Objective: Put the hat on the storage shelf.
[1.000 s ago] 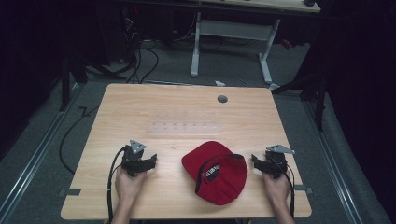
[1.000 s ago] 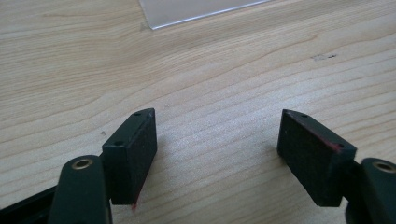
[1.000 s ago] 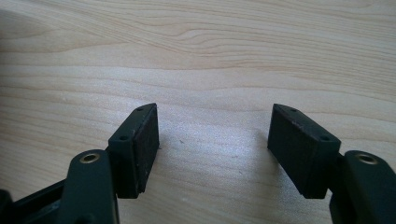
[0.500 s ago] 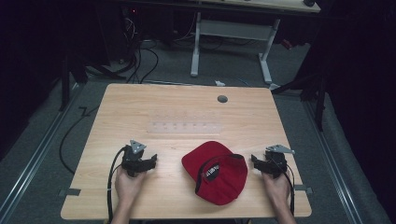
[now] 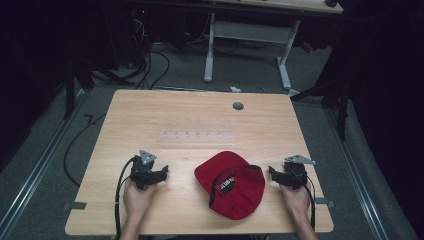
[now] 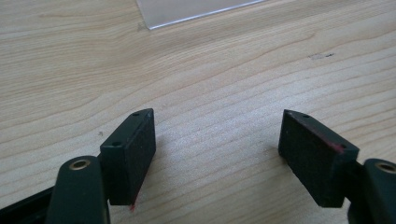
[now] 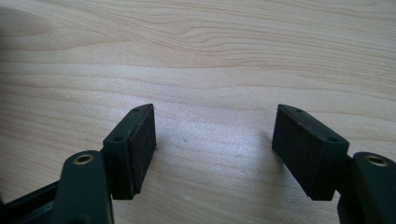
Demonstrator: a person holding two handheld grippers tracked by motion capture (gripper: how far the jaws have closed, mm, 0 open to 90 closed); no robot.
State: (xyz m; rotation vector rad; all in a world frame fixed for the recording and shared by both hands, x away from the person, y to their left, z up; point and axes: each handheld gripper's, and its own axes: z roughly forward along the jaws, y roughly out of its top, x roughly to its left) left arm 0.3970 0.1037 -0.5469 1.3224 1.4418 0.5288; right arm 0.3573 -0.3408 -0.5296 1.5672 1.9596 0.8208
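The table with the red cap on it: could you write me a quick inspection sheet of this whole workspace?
Surface: pale wooden table, with a round grommet near the far edge.
Job's things: red cap lying near the front, between the grippers.
Clutter: a clear plastic strip lying flat mid-table.
Grippers: left gripper and right gripper both open, nothing between the jaws, resting on the table.
Cables: black cable trailing from the left gripper; floor cables behind.
Surroundings: dark room, a second desk frame beyond.
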